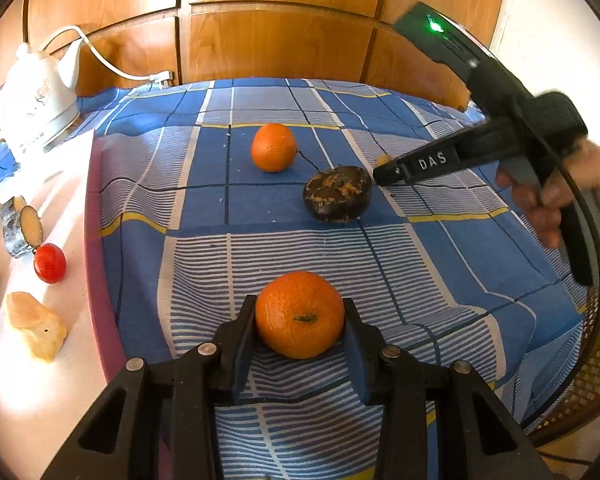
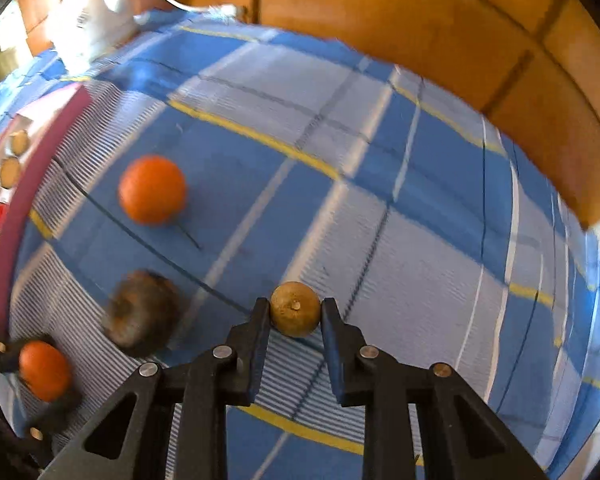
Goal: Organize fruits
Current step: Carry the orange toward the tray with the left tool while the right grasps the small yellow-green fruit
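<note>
The left gripper (image 1: 300,320) clamps a mandarin (image 1: 300,314) and the right gripper (image 2: 295,312) pinches a small brown fruit (image 2: 295,309) at its fingertips, low in frame; such shallow grips could let either round fruit roll free.

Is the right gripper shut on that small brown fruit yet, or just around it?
Shut on it, it seems: the right gripper has both fingers against the small brown fruit, no gap visible.

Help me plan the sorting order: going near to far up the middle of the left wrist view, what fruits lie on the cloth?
The orange between the left gripper fingers → dark brown fruit → far orange.
</note>
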Available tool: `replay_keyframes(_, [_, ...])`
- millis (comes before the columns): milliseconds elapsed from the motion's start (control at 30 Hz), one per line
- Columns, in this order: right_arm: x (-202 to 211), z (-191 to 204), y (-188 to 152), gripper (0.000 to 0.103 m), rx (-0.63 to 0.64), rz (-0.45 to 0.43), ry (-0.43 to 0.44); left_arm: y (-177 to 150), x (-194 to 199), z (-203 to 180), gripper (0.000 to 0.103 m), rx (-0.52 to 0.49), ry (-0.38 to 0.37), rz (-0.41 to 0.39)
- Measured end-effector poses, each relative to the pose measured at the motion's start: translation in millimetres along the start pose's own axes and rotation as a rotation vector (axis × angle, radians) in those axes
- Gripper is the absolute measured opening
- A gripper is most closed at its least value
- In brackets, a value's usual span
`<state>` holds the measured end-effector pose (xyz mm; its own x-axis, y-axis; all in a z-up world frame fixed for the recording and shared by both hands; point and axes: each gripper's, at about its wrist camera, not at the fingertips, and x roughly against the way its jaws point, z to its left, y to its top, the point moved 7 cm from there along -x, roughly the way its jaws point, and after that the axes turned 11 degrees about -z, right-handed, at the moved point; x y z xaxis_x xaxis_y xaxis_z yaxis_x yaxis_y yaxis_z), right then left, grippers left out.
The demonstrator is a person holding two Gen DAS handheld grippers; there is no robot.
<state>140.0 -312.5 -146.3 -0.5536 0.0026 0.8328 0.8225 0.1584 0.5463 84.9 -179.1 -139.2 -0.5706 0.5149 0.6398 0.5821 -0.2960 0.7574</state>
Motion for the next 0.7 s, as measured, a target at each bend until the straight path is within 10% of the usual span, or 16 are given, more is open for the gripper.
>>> replay_keyframes(467, [-5, -14, 0, 0.027, -0.098, 0.010, 0.078, 24, 48, 14, 0.039, 0.135, -0.061, -0.054])
replay_keyframes(700, [-8, -15, -1, 0.027, -0.082, 0.000, 0.078, 48, 109, 85, 0.039, 0.226, 0.091, -0.203])
